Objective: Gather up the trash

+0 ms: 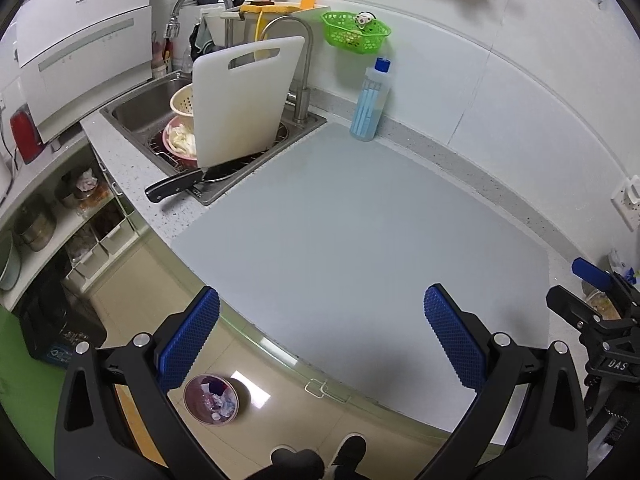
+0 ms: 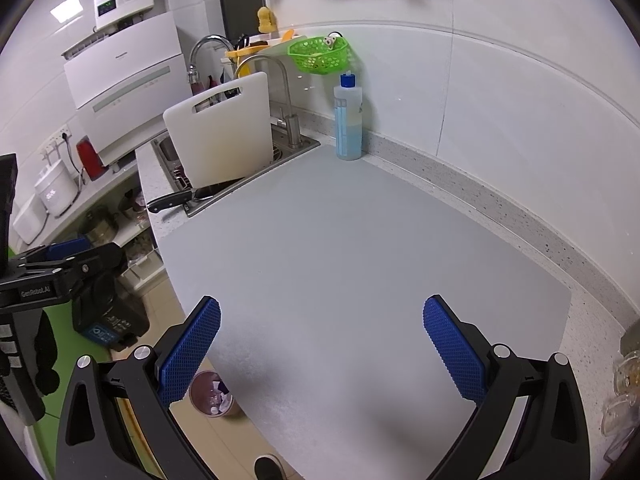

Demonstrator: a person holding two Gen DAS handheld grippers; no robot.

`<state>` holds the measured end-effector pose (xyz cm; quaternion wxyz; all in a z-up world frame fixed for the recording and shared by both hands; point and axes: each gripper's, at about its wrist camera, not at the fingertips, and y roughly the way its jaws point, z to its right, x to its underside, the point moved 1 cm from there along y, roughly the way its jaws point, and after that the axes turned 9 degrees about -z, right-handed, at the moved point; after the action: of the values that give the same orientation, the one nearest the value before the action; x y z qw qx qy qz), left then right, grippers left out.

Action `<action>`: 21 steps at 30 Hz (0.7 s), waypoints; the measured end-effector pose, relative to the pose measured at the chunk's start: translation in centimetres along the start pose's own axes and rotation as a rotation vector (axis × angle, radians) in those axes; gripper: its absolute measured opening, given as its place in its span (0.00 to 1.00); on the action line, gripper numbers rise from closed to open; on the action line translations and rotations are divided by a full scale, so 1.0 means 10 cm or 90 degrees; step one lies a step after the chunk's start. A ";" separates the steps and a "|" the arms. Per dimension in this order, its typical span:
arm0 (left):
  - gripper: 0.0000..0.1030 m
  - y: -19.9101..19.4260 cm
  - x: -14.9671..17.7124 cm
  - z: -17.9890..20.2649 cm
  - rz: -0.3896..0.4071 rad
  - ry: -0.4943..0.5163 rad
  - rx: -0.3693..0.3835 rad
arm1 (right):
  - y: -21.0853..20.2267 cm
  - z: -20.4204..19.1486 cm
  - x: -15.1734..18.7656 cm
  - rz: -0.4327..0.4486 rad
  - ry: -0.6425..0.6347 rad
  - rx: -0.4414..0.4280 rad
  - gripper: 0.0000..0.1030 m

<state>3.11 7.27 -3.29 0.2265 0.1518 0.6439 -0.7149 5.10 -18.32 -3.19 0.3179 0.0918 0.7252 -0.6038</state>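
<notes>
The bench (image 1: 460, 168) ran along the white tiled wall, speckled stone with a large pale grey mat (image 1: 360, 232) covering most of its top out to the front edge. A steel sink (image 1: 136, 112) was set into the bench at its left end, and a white cutting board (image 1: 244, 100) stood upright in it, leaning toward the tap (image 1: 304, 80). A black-handled knife (image 1: 174, 186) lay across the sink's front corner, its handle sticking out over the bench edge. Behind the board, a pink bowl and a cream colander sat in the sink. A clear bottle of blue liquid (image 1: 370, 100) with a blue cap stood at the back edge of the bench, just beside the sink's right corner. Above it a green plastic basket (image 1: 356, 34) hung on the wall.

The left claw (image 1: 322, 336) hung over the front edge of the bench with its blue-padded jaws spread wide and nothing between them. The right claw (image 2: 322, 344) hovered over the mat near the same front edge, likewise wide apart and empty; in the left wrist view its black frame showed at the far right.

The trash bin (image 1: 211, 400), a small round pinkish tub, stood on the tiled floor below the front edge of the bench, and held crumpled scraps of paper and wrappers. In the right wrist view it (image 2: 212, 394) was partly hidden behind the claw's left finger. A dark shoe tip showed on the floor near it.
</notes>
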 end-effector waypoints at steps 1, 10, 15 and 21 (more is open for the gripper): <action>0.97 -0.01 0.01 0.02 0.003 0.003 -0.008 | 0.00 0.00 0.00 -0.001 0.000 0.000 0.94; 0.97 -0.07 0.01 0.13 0.023 0.023 -0.037 | 0.00 -0.02 -0.01 0.002 -0.005 -0.002 0.94; 0.97 -0.09 0.01 0.14 0.027 0.027 -0.045 | -0.02 -0.03 -0.02 0.005 -0.008 -0.001 0.94; 0.97 -0.12 0.02 0.15 0.031 0.028 -0.040 | -0.03 -0.03 -0.02 0.005 -0.009 -0.001 0.94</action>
<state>2.39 5.85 -2.16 0.2341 0.1759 0.6671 -0.6850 4.99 -18.08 -2.88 0.3256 0.0902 0.7231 -0.6025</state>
